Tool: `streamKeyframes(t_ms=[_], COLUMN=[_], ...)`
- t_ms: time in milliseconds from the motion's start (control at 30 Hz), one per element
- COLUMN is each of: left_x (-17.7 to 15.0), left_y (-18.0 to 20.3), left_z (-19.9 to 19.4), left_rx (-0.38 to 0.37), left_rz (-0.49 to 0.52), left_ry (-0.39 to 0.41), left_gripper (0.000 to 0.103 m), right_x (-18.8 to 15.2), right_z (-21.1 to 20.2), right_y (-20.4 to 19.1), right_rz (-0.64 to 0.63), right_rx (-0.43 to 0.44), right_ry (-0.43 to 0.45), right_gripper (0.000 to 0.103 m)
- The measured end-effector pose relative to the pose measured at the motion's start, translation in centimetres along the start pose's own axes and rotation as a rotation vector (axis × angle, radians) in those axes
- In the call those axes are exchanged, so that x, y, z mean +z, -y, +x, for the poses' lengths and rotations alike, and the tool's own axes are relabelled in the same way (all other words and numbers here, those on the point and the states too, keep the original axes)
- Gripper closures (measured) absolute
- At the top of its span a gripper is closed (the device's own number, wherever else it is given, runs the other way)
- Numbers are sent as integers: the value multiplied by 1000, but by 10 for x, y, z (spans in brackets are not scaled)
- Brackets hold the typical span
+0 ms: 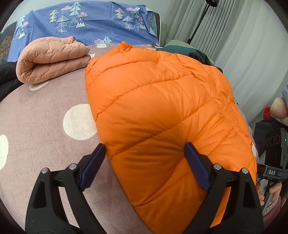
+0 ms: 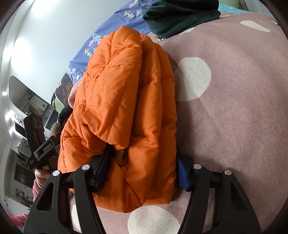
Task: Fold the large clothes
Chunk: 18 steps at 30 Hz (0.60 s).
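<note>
On the mauve bedsheet (image 1: 45,100) with cream dots, below white curtains (image 1: 243,54), the left gripper (image 1: 144,165) gapes around a folded orange puffer jacket (image 1: 162,108) while the right gripper (image 2: 142,171) clamps its edge.

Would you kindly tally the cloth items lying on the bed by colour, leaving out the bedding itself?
Orange: 1, the puffer jacket.
Peach: 1, the folded quilted blanket.
Dark green: 1, the garment beyond the jacket.
Black: 1, a garment at the bed's edge, only partly in view.
Total: 4
</note>
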<state>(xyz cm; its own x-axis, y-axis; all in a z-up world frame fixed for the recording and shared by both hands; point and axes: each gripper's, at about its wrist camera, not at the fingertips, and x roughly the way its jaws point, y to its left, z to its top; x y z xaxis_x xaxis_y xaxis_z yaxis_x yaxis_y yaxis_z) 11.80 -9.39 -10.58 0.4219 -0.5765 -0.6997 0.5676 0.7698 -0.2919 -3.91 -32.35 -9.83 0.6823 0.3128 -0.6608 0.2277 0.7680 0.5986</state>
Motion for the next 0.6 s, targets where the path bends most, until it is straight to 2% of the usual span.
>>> streamKeyframes(t_ms=[600], left_x=[15], left_y=[-10], left_z=[2], left_rx=[-5], left_rz=[-6], left_ry=[9], left_gripper=[7], right_x=[-8], right_z=[0], right_y=[-3], right_rz=[-26], right_rx=[-31], right_ry=[24], right_gripper=[42])
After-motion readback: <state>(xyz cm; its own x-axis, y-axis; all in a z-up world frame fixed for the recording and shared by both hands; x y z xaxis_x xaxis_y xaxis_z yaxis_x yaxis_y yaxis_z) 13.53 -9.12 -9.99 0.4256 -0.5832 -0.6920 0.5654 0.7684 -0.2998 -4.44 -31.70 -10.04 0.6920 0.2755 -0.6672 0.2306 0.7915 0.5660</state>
